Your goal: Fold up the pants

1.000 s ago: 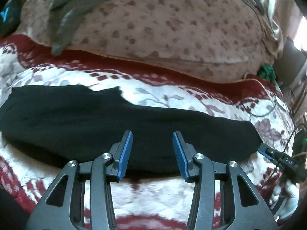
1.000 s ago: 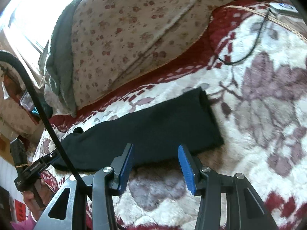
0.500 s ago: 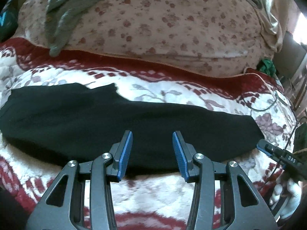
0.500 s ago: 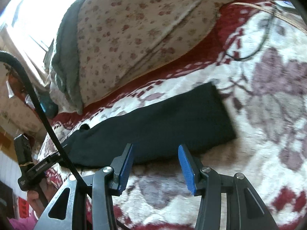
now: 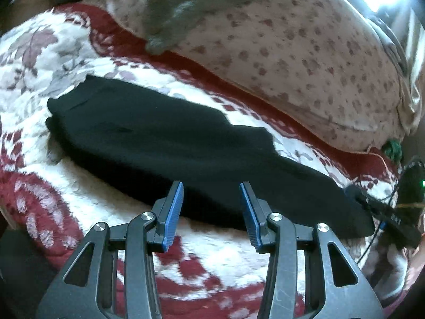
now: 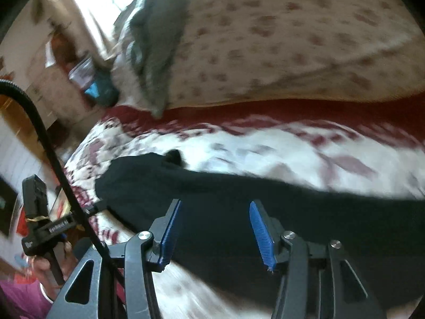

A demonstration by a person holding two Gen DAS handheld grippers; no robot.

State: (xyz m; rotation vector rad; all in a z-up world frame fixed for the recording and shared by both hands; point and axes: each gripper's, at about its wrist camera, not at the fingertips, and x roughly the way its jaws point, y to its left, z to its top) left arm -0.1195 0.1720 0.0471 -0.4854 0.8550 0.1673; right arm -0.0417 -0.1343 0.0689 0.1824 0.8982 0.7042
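Note:
Black pants (image 5: 172, 138), folded lengthwise, lie across the red and white floral blanket (image 5: 53, 61), with the waist end at the upper left and the leg end at the lower right. My left gripper (image 5: 211, 186) hovers open just above the near edge of the pants, with nothing between its blue pads (image 5: 174, 210). In the right wrist view the pants (image 6: 265, 199) stretch from the left off to the right. My right gripper (image 6: 215, 203) is low over them. Its jaws are opening and its pads are not pressing on the cloth.
A big flowered duvet heap (image 5: 292, 53) with a grey garment (image 5: 180, 13) draped on it fills the back of the bed. A green item (image 5: 393, 148) and cables (image 5: 406, 164) lie at the far right. A black hose (image 6: 53, 159) and a hand (image 6: 42, 265) holding the other tool are at the left.
Both views have swung and tilted. The right gripper slid left along the pants, from in front of the leg end to over their middle, and its jaws widened a little. The left gripper also shifted left.

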